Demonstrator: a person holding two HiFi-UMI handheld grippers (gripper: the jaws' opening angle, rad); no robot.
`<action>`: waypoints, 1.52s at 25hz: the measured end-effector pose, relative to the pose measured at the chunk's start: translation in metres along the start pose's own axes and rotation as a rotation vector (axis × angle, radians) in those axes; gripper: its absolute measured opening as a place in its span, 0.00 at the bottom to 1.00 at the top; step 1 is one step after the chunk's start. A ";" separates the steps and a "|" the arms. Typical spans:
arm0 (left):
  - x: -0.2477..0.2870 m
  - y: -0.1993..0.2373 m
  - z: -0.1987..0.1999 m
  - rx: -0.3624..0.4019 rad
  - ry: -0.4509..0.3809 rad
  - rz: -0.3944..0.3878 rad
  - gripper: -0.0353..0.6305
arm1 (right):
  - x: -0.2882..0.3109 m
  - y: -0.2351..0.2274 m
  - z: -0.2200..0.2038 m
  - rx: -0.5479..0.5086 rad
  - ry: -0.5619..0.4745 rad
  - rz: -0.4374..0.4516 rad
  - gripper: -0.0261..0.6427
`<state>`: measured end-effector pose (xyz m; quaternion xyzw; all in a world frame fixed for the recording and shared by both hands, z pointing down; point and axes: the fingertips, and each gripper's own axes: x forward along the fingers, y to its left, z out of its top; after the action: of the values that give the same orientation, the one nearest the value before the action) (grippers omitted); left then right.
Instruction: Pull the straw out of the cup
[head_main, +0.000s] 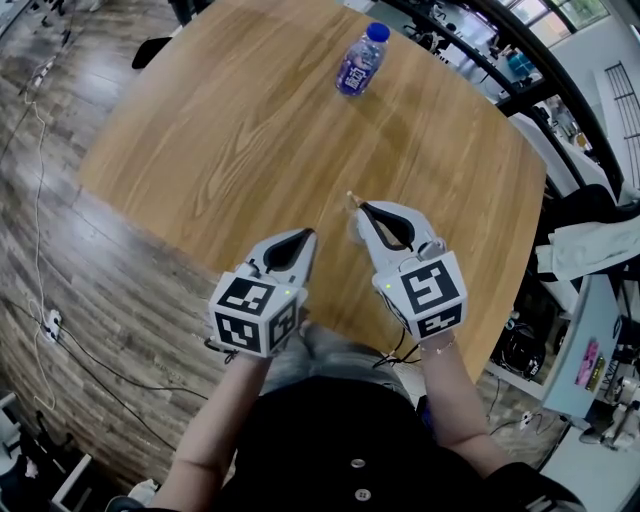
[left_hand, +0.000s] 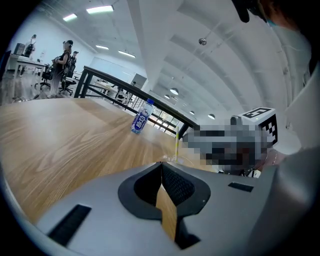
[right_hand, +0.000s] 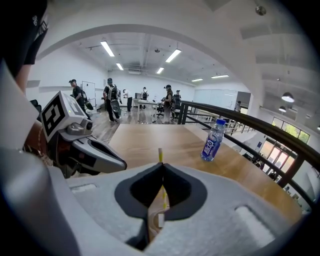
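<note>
A yellow-and-white straw (right_hand: 160, 155) stands upright between the jaws of my right gripper (right_hand: 162, 166), which is shut on it; its top (head_main: 350, 197) pokes out past the tips. The clear cup (head_main: 357, 232) is mostly hidden under the right gripper, with only a pale edge showing. In the left gripper view the straw (left_hand: 176, 144) rises just beyond the jaws, with the cup's rim (left_hand: 172, 159) faint below it. My left gripper (head_main: 303, 240) hovers to the left of the cup, shut with nothing between its jaws.
A small water bottle (head_main: 361, 60) with a blue cap and purple label stands at the far side of the round wooden table (head_main: 230, 130). Cables run over the wood-plank floor (head_main: 40, 250) at the left. People stand far off in the room.
</note>
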<state>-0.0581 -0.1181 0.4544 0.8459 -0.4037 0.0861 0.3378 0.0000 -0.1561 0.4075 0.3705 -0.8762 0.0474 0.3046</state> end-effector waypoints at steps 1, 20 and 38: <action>-0.001 0.000 0.000 0.001 -0.001 -0.001 0.08 | -0.001 0.000 0.000 0.003 -0.003 -0.005 0.04; -0.007 0.001 0.001 0.002 0.007 0.000 0.08 | 0.016 0.008 -0.009 -0.003 0.047 0.021 0.18; -0.006 -0.008 0.009 0.018 0.000 -0.040 0.08 | -0.021 -0.019 0.006 0.104 -0.121 -0.102 0.07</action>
<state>-0.0577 -0.1166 0.4406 0.8568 -0.3858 0.0830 0.3318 0.0210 -0.1590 0.3880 0.4321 -0.8693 0.0546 0.2338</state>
